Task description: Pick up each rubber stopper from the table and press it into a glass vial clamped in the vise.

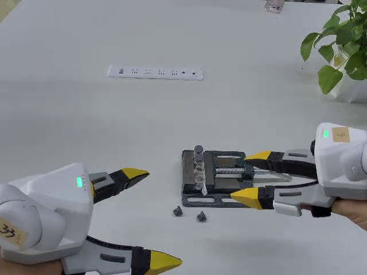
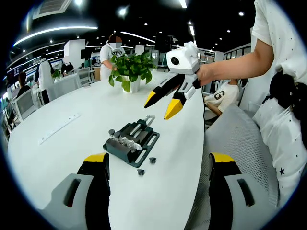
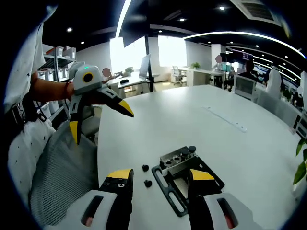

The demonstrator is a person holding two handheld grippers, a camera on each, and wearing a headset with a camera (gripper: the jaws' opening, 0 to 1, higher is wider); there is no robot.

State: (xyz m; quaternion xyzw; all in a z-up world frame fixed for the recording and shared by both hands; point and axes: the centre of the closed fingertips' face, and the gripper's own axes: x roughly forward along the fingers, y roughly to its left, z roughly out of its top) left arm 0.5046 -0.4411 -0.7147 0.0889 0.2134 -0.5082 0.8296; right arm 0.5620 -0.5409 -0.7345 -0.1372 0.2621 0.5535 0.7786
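Open table [image 1: 69, 126] all round the vise [image 1: 190, 172]. I see two rubber stoppers [image 1: 178, 211] between left gripper [image 1: 161, 217] and right gripper [image 1: 240, 176]; both jaws wide, empty.

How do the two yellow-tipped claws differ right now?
The left gripper has its jaws spread wider than the right gripper. In the head view the left gripper sits over bare table, left of the vise, while the right gripper overlaps the vise. Both are open, empty and show a green light.
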